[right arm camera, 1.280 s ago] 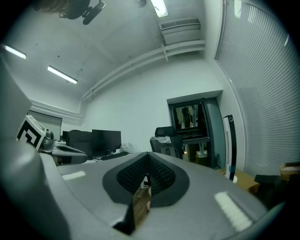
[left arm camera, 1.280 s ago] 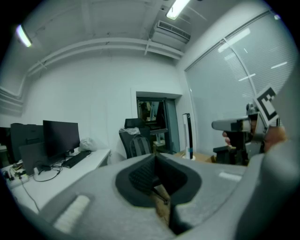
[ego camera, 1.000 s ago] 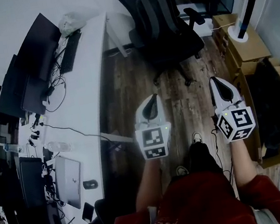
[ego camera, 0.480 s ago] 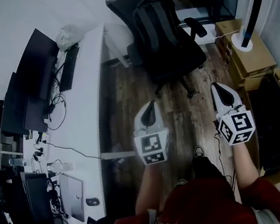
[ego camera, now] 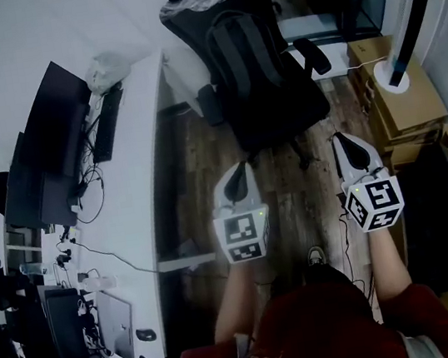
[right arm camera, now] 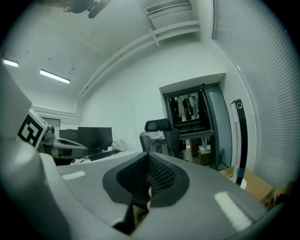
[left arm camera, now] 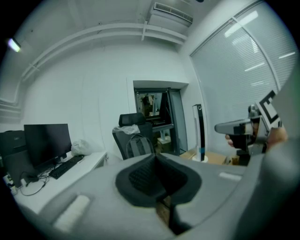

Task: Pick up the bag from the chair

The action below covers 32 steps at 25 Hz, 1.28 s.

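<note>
A dark backpack (ego camera: 239, 49) with grey straps stands upright on the seat of a black office chair (ego camera: 300, 103), leaning on its backrest. Both grippers are held side by side short of the chair, pointing at it. My left gripper (ego camera: 241, 166) is in front of the chair's base, its pads pressed together on nothing. My right gripper (ego camera: 342, 140) is level with it to the right, also shut and empty. The left gripper view shows the backpack (left arm camera: 138, 146) just above the shut pads (left arm camera: 140, 176). From the right gripper view the backpack (right arm camera: 157, 147) sits small behind the pads (right arm camera: 161, 176).
A long white desk (ego camera: 138, 196) runs along the left with monitors (ego camera: 47, 151), a keyboard and cables. Cardboard boxes (ego camera: 402, 91) and a white standing fan (ego camera: 402, 15) are at the right. Dark wooden floor (ego camera: 294, 196) lies between me and the chair.
The chair and backpack have come closer in the head view as the person walks forward. Both grippers keep the same pose, still shut.
</note>
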### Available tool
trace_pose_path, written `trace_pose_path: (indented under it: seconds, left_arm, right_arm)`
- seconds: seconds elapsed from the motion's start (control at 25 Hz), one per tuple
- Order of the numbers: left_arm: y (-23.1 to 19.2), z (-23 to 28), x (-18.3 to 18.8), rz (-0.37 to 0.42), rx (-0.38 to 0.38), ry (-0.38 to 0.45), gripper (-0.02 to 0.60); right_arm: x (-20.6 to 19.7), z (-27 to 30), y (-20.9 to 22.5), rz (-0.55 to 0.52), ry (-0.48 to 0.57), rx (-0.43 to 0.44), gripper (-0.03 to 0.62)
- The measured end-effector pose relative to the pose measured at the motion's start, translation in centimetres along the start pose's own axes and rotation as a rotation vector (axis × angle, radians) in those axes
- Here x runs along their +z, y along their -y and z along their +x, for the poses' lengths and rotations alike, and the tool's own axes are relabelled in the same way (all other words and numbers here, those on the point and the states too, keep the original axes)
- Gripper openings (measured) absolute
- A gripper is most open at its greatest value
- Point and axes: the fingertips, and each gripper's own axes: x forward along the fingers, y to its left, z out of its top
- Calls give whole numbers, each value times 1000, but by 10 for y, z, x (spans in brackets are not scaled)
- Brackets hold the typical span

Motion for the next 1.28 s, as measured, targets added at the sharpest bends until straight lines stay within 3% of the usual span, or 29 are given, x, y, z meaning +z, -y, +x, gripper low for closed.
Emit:
trace_pose_path:
  seconds: [0.56,0.92,1.28]
  left_arm:
    - [-9,50,20,11,35,24,-3]
    - [-46,99,11,-15,35,20,-3]
    - [-111,178,10,-45,20,12,-3]
  right_arm:
    - [17,47,27,-49,11,39,0]
    - [14,101,35,-81,-11,22,0]
    - [17,203,33,-113,-51,17,0]
